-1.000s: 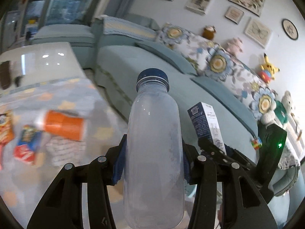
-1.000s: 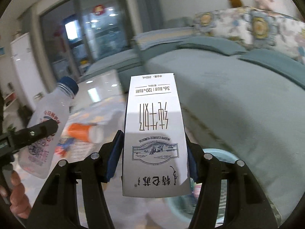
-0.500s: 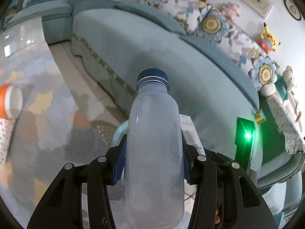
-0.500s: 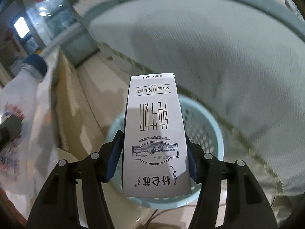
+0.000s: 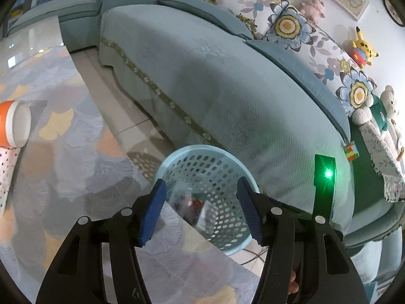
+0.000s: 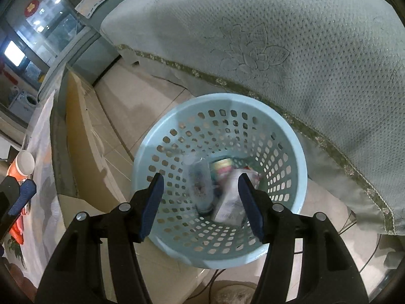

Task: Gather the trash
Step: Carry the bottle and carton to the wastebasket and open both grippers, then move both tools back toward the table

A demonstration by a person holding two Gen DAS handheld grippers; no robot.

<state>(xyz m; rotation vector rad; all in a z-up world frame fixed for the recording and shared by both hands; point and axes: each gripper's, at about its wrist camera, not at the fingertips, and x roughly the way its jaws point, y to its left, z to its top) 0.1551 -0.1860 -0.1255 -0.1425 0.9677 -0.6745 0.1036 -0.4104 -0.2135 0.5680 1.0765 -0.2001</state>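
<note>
Lying in basket (image 6: pixel 298 167), bottle (image 6: pixel 201 185), carton (image 6: pixel 229 202), both grippers empty

Inside the pale blue perforated plastic basket (image 6: pixel 298 167), the clear plastic bottle (image 6: pixel 201 185) and the white carton (image 6: pixel 229 200) were smeared by motion blur, their print unreadable. Seen from the left wrist, the patterned cloth-covered bench (image 5: pixel 76 167) hid the basket's near side, and its contents were too indistinct to identify. The orange cylindrical container (image 5: pixel 12 124), left of the basket, was cut off by the frame edge.
</note>
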